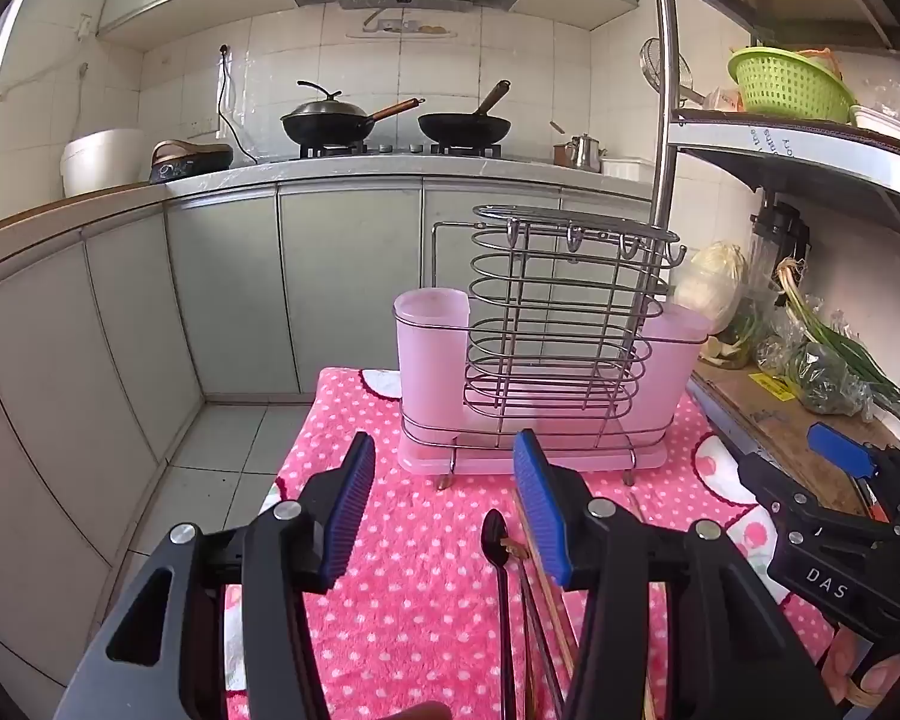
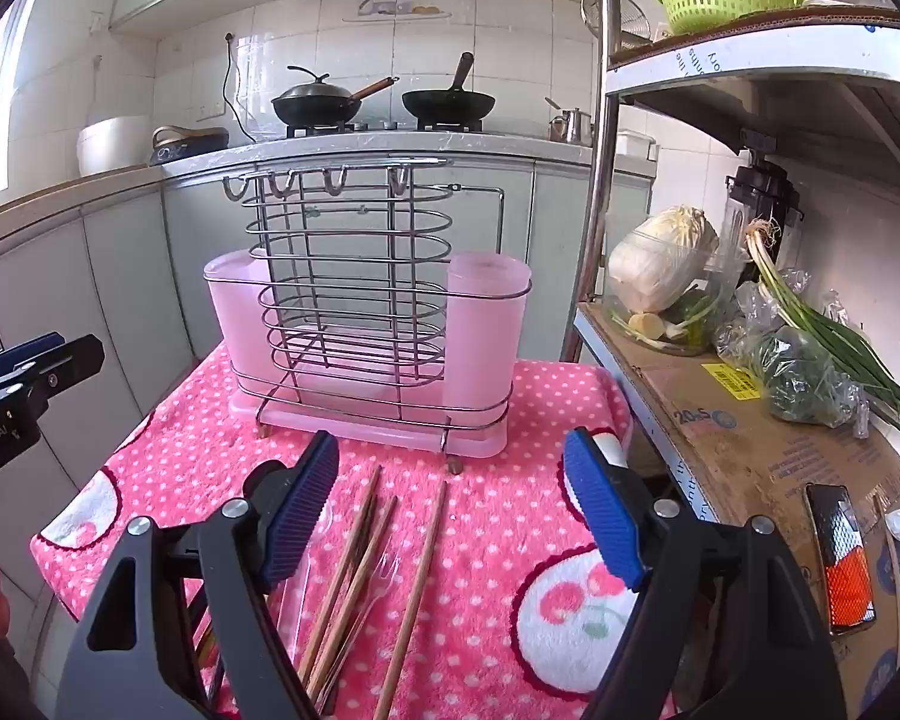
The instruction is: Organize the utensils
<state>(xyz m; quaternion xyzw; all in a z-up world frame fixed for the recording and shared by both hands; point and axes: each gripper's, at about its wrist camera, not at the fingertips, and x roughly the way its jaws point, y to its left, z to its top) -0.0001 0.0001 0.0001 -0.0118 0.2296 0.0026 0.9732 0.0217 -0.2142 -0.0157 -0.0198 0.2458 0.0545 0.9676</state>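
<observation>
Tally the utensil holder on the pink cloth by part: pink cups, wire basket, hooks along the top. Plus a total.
pink cups: 2
wire basket: 1
hooks: 4
Total: 7
</observation>
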